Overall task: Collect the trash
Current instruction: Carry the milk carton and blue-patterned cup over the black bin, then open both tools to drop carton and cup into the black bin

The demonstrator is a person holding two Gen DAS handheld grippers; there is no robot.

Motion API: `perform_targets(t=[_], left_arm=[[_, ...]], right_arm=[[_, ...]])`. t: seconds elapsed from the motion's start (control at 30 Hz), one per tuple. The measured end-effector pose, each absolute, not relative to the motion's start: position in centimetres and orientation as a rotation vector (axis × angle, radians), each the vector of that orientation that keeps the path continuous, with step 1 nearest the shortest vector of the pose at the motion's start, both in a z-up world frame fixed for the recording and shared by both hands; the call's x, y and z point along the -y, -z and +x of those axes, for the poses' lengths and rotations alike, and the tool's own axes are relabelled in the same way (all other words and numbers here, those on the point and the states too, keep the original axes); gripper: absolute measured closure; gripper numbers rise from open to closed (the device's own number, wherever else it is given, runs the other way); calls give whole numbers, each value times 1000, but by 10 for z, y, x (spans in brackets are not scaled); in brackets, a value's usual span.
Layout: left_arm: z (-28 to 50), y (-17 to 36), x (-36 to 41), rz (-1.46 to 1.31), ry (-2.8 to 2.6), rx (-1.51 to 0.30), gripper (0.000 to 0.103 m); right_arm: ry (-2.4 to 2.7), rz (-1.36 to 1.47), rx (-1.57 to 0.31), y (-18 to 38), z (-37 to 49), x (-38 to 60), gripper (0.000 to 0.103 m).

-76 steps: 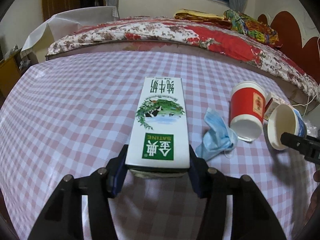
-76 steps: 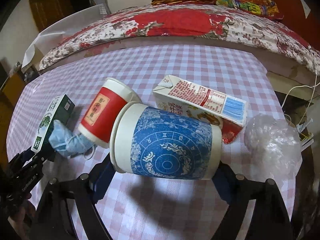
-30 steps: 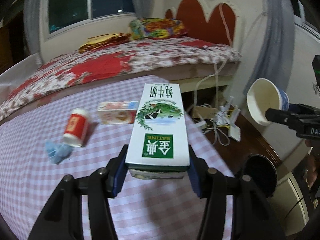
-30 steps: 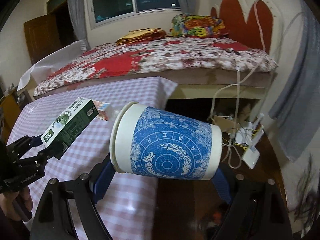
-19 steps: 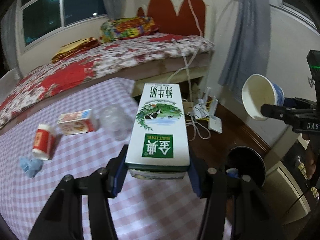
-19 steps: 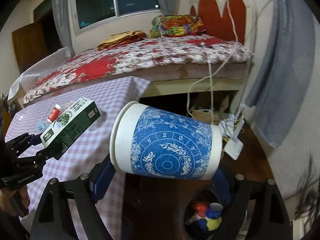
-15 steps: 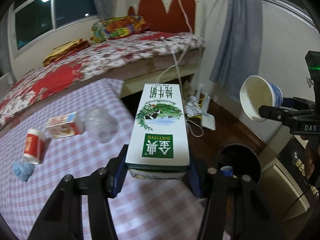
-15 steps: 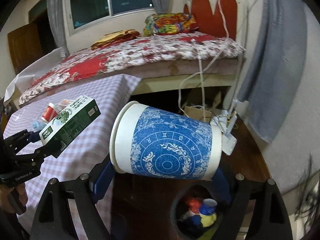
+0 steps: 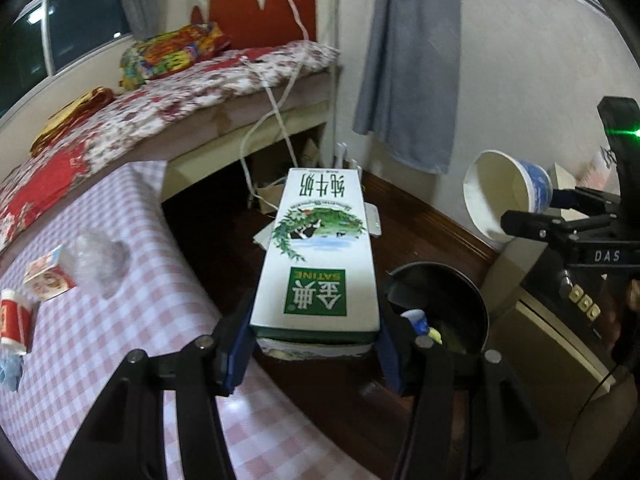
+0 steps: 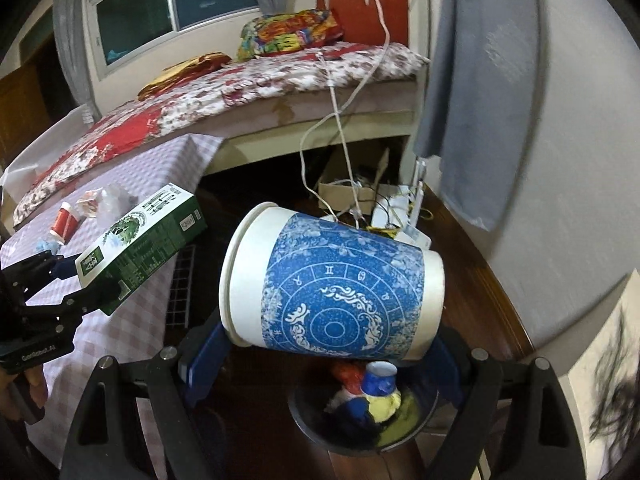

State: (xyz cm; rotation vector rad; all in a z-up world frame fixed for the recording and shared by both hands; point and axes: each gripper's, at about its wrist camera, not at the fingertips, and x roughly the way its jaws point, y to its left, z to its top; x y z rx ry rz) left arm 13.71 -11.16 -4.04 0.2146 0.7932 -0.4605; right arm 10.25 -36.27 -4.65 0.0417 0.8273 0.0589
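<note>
- Two grippers each carry a piece of trash in the air past the edge of the checked table (image 9: 120, 344), over a dark wooden floor (image 9: 424, 232).
- The left gripper (image 9: 316, 344) has its blue-padded fingers (image 9: 236, 344) pressed against both sides of a green-and-white milk carton (image 9: 320, 248), which lies flat and lengthwise between them, printed face up, its far end pointing toward the bed (image 9: 168, 108).
- In the right wrist view the same milk carton (image 10: 144, 248) juts out beyond the table corner, held at its near end.
- The right gripper (image 10: 320, 356) clamps a blue-and-white paper cup (image 10: 340, 296) lying on its side, rim to the left and base to the right.
- Directly below that cup sits a round black trash bin (image 10: 320, 436) on the floor, already holding red, blue and yellow rubbish (image 10: 368, 392).
- From the left wrist view the paper cup (image 9: 508, 196) shows its open white mouth, above and to the right of the trash bin (image 9: 476, 300), whose left part is hidden behind the carton.
- On the table, well apart from both grippers, lie a red paper cup (image 9: 14, 320) on its side, a small red-and-white carton (image 9: 48, 276), a crumpled clear plastic bag (image 9: 100, 260) just beside it, and a blue face mask (image 9: 10, 372) at the frame edge.
- White cables (image 10: 340, 120) hang from the bed to a cluttered patch of floor by the wall, near a grey curtain (image 10: 476, 92).
</note>
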Motion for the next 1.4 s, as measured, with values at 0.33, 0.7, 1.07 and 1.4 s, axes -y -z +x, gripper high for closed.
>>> perform_targets(t=[0.33, 0.7, 1.07, 1.4], left_arm=[[142, 66, 163, 309, 560, -865, 48], [148, 104, 202, 382, 648, -973, 48], [158, 148, 231, 357, 693, -1145, 48], [175, 193, 251, 397, 648, -1304, 19]], right_arm=[[-27, 28, -881, 83, 88, 393, 15], [-35, 7, -958, 127, 87, 411, 15], [-77, -41, -1051, 181, 90, 415, 15], [-108, -233, -1255, 261, 112, 405, 4]])
